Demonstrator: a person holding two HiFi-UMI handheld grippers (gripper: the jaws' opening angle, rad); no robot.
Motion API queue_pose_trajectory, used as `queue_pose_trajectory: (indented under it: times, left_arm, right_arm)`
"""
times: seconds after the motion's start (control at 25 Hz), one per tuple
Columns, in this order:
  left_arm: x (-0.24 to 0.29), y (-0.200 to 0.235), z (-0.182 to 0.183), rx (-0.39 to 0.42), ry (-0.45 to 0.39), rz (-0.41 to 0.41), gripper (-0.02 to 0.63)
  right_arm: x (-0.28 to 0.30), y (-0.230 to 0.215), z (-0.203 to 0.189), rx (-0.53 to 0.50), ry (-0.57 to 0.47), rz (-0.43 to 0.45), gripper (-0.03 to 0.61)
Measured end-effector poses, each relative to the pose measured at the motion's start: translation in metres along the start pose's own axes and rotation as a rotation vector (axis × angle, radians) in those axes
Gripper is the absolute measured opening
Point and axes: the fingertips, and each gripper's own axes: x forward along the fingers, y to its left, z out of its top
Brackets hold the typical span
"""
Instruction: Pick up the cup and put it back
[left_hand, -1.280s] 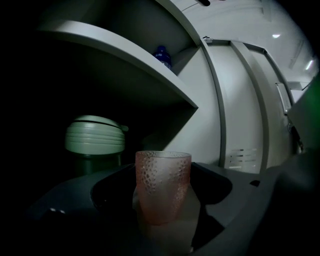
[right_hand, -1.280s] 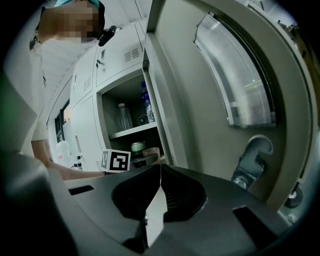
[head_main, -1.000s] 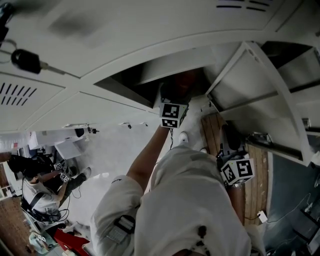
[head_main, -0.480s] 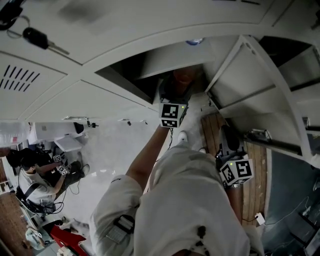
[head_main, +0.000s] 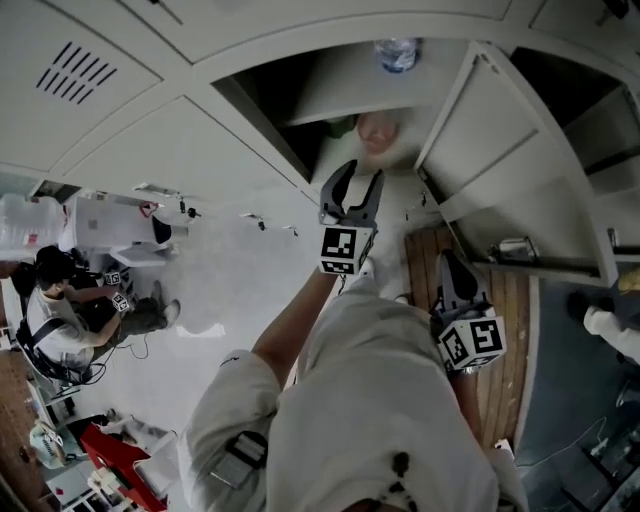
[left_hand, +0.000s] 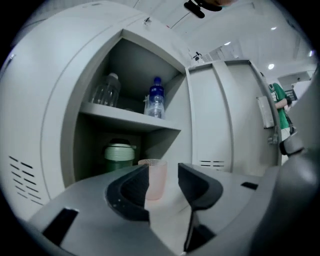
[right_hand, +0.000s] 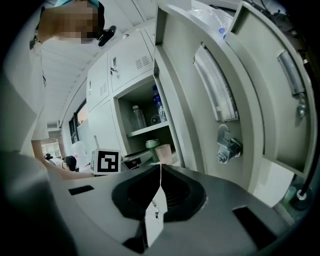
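A translucent pink cup (left_hand: 156, 178) stands upright on the floor of the locker's lower compartment; it also shows in the head view (head_main: 378, 130) and the right gripper view (right_hand: 163, 152). My left gripper (left_hand: 162, 170) points at it from just outside the locker mouth (head_main: 360, 172). Its jaws are closing with a gap still between them, and the cup stands beyond the tips with nothing between the pads. My right gripper (right_hand: 160, 167) hangs low by the person's side (head_main: 450, 262), jaws shut with only a white tag at their seam.
A green lidded container (left_hand: 119, 156) sits behind the cup. The shelf above holds a blue-capped bottle (left_hand: 156, 99) and a clear bottle (left_hand: 106, 90). The open locker door (left_hand: 225, 115) stands to the right, its latch (right_hand: 227, 147) close to my right gripper.
The head view has swung up the locker. The left gripper's jaws, earlier sunk in the dark opening, now show in front of it. The right gripper has stayed put.
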Motion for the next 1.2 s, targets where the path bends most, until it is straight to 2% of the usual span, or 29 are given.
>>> queue_pose_trajectory:
  times: [0.08,0.24,0.32,0.6,0.84,0.96,1.12,1.2]
  left_arm:
    - [-0.020,-0.005,0.007,-0.010,-0.021,0.037,0.133]
    - [-0.054,-0.022,0.023,-0.023,-0.051,0.076,0.055]
    - [-0.071,-0.032,0.026,-0.037,-0.057,0.092,0.037]
    - [-0.143,-0.071,0.040,-0.088,-0.095,0.112,0.009]
    - [-0.208,-0.110,0.057,-0.065,-0.121,0.082,0.008]
    - [-0.240,-0.117,0.059,-0.055,-0.110,0.111,0.008]
    - [-0.277,-0.113,0.059,-0.035,-0.084,0.188,0.008]
    - [-0.290,-0.111,0.058,-0.041,-0.073,0.197,0.008]
  right_arm:
    - [-0.011,0.003,-0.002,-0.008,0.002,0.025,0.026]
    - [-0.036,0.009,-0.004,-0.018,-0.001,0.070,0.026]
    - [-0.049,0.010,-0.006,-0.014,-0.003,0.086,0.026]
    - [-0.088,0.027,-0.020,-0.006,0.000,0.170,0.026]
    - [-0.108,0.040,-0.027,-0.023,0.009,0.245,0.026]
    - [-0.114,0.047,-0.034,-0.032,0.024,0.284,0.026]
    - [-0.116,0.058,-0.038,-0.049,0.033,0.331,0.026]
    - [-0.114,0.063,-0.036,-0.060,0.032,0.344,0.026]
